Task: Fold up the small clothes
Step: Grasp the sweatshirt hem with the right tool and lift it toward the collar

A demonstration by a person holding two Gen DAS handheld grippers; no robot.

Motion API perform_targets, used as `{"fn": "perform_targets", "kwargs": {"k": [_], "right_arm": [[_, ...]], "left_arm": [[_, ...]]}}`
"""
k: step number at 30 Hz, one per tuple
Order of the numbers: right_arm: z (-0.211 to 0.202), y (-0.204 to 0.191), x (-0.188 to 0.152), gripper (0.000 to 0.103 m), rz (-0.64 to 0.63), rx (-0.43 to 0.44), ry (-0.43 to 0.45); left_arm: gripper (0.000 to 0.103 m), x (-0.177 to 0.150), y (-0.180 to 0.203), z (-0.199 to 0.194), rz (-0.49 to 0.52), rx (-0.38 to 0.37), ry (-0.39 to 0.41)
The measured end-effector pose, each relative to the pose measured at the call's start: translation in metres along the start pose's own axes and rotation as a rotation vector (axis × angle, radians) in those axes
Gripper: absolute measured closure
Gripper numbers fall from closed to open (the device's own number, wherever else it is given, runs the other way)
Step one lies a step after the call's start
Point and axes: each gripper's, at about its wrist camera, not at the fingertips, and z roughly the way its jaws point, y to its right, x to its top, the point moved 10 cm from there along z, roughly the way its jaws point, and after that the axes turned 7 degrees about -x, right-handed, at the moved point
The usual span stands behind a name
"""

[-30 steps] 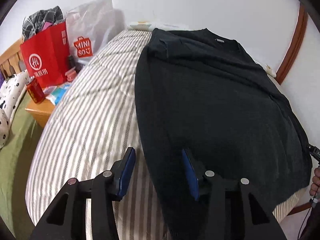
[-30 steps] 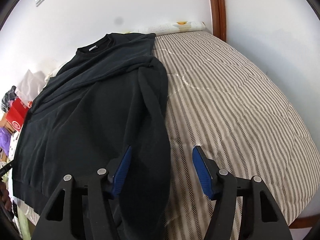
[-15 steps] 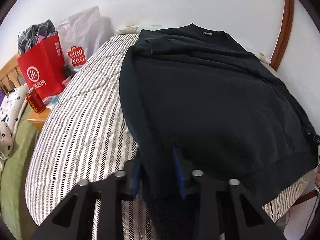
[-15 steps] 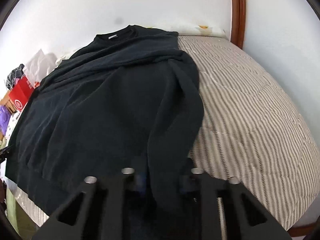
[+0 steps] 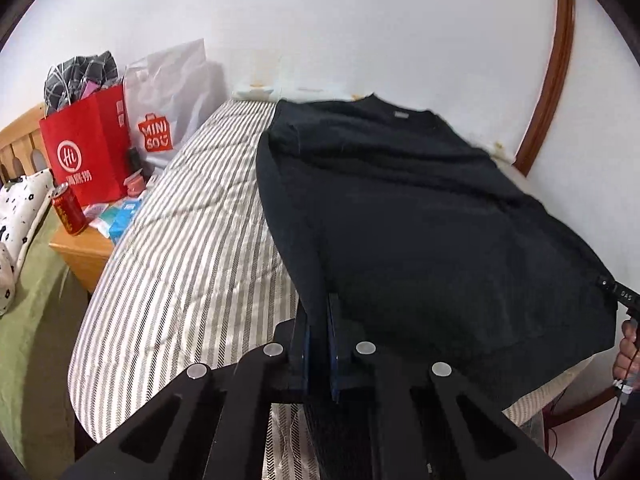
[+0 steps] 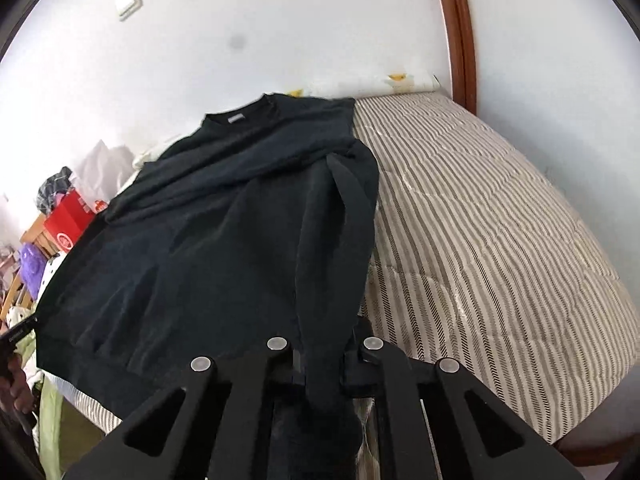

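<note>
I hold both grippers low at the near edge of the bed, pointing forward toward the far wall. My left gripper has its blue pads pressed close together on the left side edge of the black sweatshirt, near the hem, with the cloth pinched between them. My right gripper is likewise closed tight on the sweatshirt's folded right sleeve, which runs down into the jaws and bunches below them. The sweatshirt lies spread flat on the striped quilt, collar toward the wall, hem toward me. To the left, a red paper bag and a red can stand on a wooden nightstand.
</note>
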Motion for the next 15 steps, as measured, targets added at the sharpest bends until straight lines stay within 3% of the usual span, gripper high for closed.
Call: {"fn": "perform_targets", "kwargs": {"k": [7,15], "right_arm": [[-0.009,-0.011,0.042,0.095,0.007,0.025,0.080],[-0.003,-0.018,0.117,0.095,0.042,0.044,0.159]], "left_arm": [[0.096,0.044,0.004,-0.008,-0.025,-0.037,0.095],[0.096,0.106,-0.001,-0.005,-0.034,-0.010,0.189]]}}
